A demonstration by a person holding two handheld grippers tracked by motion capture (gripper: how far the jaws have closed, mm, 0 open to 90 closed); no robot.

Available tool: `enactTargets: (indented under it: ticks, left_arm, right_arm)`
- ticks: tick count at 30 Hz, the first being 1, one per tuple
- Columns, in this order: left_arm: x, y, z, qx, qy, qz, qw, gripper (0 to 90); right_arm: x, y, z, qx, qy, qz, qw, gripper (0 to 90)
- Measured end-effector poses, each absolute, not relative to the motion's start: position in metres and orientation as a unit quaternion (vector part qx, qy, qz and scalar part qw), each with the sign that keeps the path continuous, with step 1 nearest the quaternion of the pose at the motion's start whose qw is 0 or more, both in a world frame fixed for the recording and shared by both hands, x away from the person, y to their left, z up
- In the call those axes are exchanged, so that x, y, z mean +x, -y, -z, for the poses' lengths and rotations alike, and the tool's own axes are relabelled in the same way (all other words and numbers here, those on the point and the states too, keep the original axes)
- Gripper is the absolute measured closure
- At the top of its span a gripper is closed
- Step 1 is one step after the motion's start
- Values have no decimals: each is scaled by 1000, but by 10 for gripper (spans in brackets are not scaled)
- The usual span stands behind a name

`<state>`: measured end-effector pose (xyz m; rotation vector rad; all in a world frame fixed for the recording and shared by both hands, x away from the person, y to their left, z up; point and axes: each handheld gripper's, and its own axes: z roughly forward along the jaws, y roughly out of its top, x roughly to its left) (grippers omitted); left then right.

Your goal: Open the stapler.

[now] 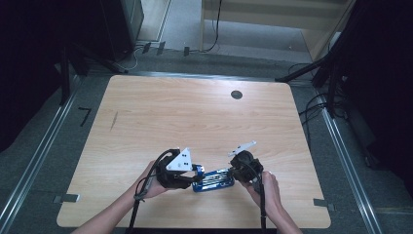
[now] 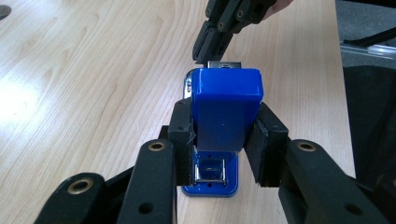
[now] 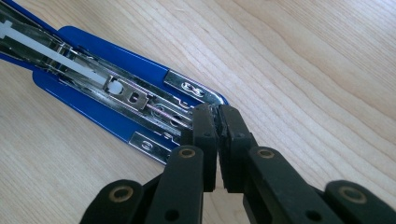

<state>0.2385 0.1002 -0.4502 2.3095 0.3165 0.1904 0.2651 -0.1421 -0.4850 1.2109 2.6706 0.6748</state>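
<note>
Your left gripper (image 2: 224,135) sits closest to its own camera, pads pressed against both sides of the blue stapler (image 2: 226,100). Jaws are narrowed to the width of the raised blue top cover, gripping it near the hinge end. Below the cover, between your jaws, the blue base and a small metal fitting show against the table (image 2: 70,93).

Beyond the far end of the stapler, your right gripper (image 2: 212,39) comes down from above, its tip meeting the metal end that sticks out past the cover.

Right gripper view: your right gripper (image 3: 218,123) has its jaws nearly together, only a thin slit between the pads. Their tips touch the front end of the stapler's (image 3: 116,98) open metal channel. Whether they pinch a thin part of it or just rest against it, you cannot tell from this angle. A white plastic rod lies along the channel, running away from your tips. The blue base lies flat on the wood.

High view: the stapler (image 1: 213,179) lies between your two grippers, near your edge of the table (image 1: 195,112). Left gripper (image 1: 191,179) holds its left end; right gripper (image 1: 233,171) meets its right end. A dark round hole (image 1: 236,94) sits well beyond both, toward the far edge.
</note>
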Motion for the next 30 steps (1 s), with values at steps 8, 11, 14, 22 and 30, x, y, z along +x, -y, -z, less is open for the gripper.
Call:
enactTargets:
  ticks: [8,11,14,22,30]
  left_arm:
    - [239,-107,454,904,-130,-65,402,673]
    - [238,-110,454,904,-131,-65,401,673]
    - [237,-118,456,904,-135,-62,400,672]
    - [238,-119,457,902,-137,-58,404,672]
    - [239,-115,455,904,-132,-60,403,672]
  right_arm:
    - [264,145,485,404,-885,-223,68,878]
    - [264,146,485,403,-885,-225,67,878]
    - [264,146,485,401,-885,-225,67,877]
    - [264,145,485,396,-887,-225,69,869]
    - [259,142,470,375,-881,-285,56,897]
